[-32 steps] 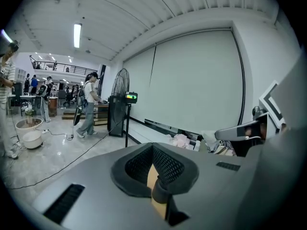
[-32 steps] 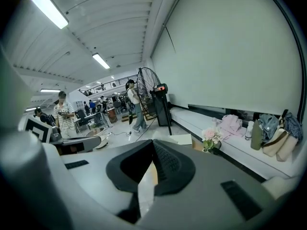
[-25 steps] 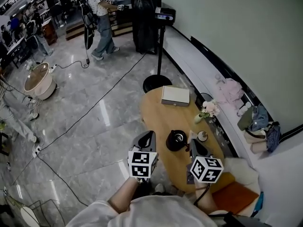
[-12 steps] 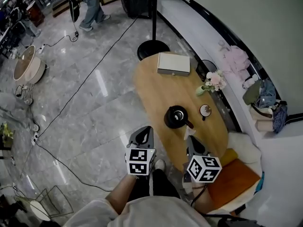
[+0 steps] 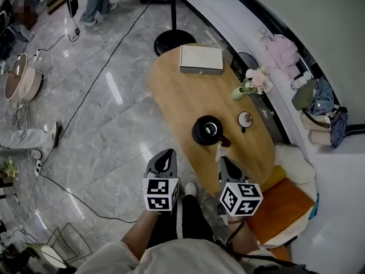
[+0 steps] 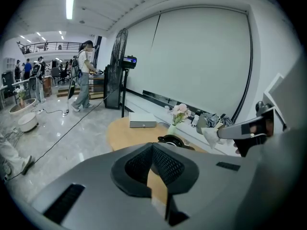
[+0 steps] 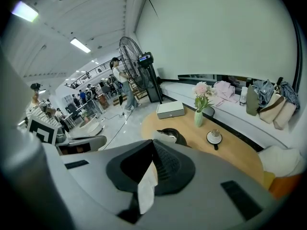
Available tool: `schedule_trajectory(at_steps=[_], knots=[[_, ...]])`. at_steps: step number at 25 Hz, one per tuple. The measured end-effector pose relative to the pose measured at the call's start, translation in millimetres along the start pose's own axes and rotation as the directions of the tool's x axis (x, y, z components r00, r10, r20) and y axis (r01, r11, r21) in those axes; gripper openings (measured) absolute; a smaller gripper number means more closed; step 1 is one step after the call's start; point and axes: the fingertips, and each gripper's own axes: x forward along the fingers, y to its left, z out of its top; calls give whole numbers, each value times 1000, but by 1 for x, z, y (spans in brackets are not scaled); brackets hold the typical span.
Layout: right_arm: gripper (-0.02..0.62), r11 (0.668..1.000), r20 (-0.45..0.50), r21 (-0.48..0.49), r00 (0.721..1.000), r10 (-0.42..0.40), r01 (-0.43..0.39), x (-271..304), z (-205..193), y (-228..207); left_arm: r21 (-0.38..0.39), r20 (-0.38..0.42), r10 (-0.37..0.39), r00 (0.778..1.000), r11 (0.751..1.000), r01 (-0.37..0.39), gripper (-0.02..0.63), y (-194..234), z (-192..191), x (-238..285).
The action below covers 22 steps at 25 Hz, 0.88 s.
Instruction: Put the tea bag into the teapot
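Observation:
A black teapot point(image 5: 207, 131) stands near the middle of the oval wooden table point(image 5: 177, 96). My right gripper point(image 5: 223, 158) hovers just short of it at the table's near edge, shut on a white tea bag point(image 5: 219, 151). In the right gripper view the tea bag point(image 7: 147, 186) hangs pinched between the jaws, with the teapot point(image 7: 171, 134) right beyond my right gripper point(image 7: 153, 142). My left gripper point(image 5: 166, 153) hangs over the floor left of the table, shut and holding nothing. From the left gripper point(image 6: 152, 145) I see the teapot point(image 6: 170, 140) ahead.
On the table are a cup on a saucer point(image 5: 244, 119), a vase of flowers point(image 5: 251, 81) and a flat box point(image 5: 201, 59) at the far end. A fan stand base point(image 5: 174, 39) and floor cables point(image 5: 91, 90) lie beyond. An orange cushion point(image 5: 279, 213) sits at the right.
The view has swung down, so the table and teapot sit higher in the picture. Both grippers now lie farther back from the teapot. The right gripper still holds the tea bag.

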Motion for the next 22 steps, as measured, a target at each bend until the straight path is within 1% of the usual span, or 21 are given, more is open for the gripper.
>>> schedule_trajectory(at_steps=[11,22], knots=[[34,999,10,-41,1000,1,0,48,23,3,21,32,2,999,1000,-2,15,27,24,39],[34,999,-17,-36,1000,-16,16,76,27,0,15,2,0,1000,1000,0,15,45,19,56]])
